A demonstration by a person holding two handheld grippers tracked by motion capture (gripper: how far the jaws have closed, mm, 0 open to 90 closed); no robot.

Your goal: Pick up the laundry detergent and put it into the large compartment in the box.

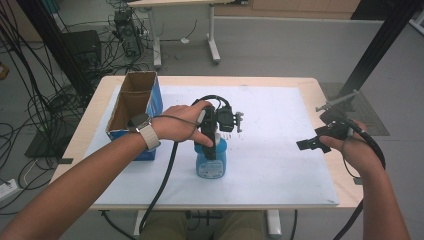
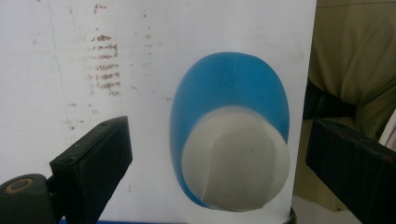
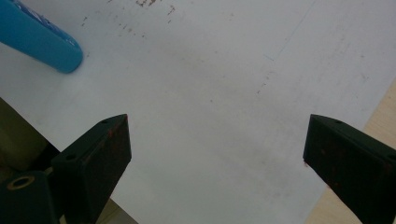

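A blue bottle [image 1: 211, 164] with a white cap [image 2: 233, 158] stands upright on the white mat [image 1: 280, 165], near its front middle. My left gripper [image 1: 210, 147] points straight down over it and is open. In the left gripper view [image 2: 219, 149] its jaws stand on either side of the cap with a gap on each side, touching nothing. My right gripper [image 1: 307, 144] hovers open above the right part of the mat with nothing between its jaws [image 3: 217, 149]. The blue bottle [image 3: 42, 39] sits at the top left corner of the right gripper view.
An open cardboard box [image 1: 131, 107] with blue sides stands on the left of the table. The mat's right edge and the wooden table rim [image 3: 378, 121] lie close to my right gripper. Cables and table legs [image 1: 214, 50] are on the floor beyond.
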